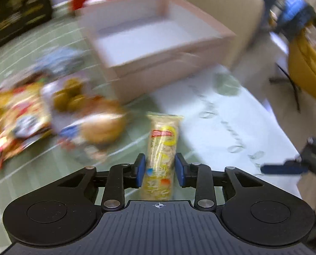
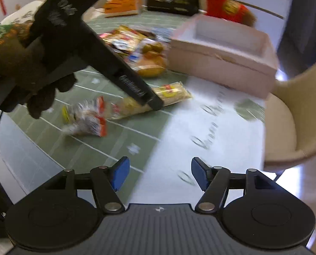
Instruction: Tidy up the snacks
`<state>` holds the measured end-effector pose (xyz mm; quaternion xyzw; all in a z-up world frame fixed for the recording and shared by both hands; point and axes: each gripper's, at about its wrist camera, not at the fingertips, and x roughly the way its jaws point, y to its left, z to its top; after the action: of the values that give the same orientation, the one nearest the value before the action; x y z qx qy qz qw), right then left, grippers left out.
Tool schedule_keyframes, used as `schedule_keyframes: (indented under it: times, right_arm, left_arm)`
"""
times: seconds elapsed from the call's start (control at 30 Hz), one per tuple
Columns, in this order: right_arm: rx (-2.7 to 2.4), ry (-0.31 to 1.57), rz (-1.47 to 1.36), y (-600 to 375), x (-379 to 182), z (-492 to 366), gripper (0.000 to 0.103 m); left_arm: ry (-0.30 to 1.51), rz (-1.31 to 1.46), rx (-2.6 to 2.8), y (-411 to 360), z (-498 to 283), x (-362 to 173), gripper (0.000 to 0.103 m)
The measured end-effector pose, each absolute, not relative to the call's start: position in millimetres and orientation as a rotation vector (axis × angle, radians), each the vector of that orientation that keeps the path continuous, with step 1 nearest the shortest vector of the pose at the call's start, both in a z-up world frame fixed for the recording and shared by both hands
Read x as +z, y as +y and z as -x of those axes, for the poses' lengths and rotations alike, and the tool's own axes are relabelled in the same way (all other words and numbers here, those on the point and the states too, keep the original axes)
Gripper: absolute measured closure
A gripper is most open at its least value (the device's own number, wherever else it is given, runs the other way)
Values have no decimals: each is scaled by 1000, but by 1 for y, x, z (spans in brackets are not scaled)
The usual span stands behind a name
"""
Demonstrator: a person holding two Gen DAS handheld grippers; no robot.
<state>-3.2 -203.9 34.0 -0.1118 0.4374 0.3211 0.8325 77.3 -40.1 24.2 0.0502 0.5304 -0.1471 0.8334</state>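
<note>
Cracker pack (image 1: 161, 155), long clear sleeve with yellow-red label, sits between the blue pads of the left hand-held gripper (image 1: 160, 170); jaws closed onto its sides, so it's gripped near one end. The right wrist view shows the same pack (image 2: 170, 94) low over or on the green part of the tabletop (image 2: 124, 131), cannot tell if lifted; heavy motion blur. Open pink box (image 1: 158, 42) with white inside stands just beyond the pack toward the far edge of the tabletop, and looks empty as far as visible. Pile of other snack bags (image 1: 58, 110) lies left of the pack and beside the box's near left corner. One more small wrapped snack (image 2: 85, 116) sits nearer the left edge in the right wrist view.

Right hand-held gripper (image 2: 160, 174) is wide open, holding nothing, hovering over the white printed part of the tabletop near the right edge.

Step in hand, as I judge it: pick-up of the cracker pack done, carry to the box starting. Next move likely calls for raising the pack over the box's near wall, getting it above the white floor, then opening the jaws. Long pack held near one end may droop or swing; keep it level and clear of the rim. Beige chair (image 2: 296, 116) past the right edge, not in the way.
</note>
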Motion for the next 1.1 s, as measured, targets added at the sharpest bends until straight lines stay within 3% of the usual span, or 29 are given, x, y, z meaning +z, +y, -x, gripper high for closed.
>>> schedule_keyframes:
  times: [0.47,0.73,0.83,0.93,1.1]
  right_arm:
    - [917,911,442,-62,16,22,34]
    - [720,1036,232,-94,23,-21,33]
    - [563,1113,163,-86,13,-32,23]
    - [482,1152,19,-85,8,-41,22]
    - [498,1127,45,-68,9,-42,19]
  left_arm:
    - [1054,289,41,118,-4,39,70]
    - [1071,365,97,135,44,35,70]
    - [1090,395,104,136,53,27,70]
    - [1092,390,93,134,54,29,70]
    - [1107,354,96,125,52,30,70]
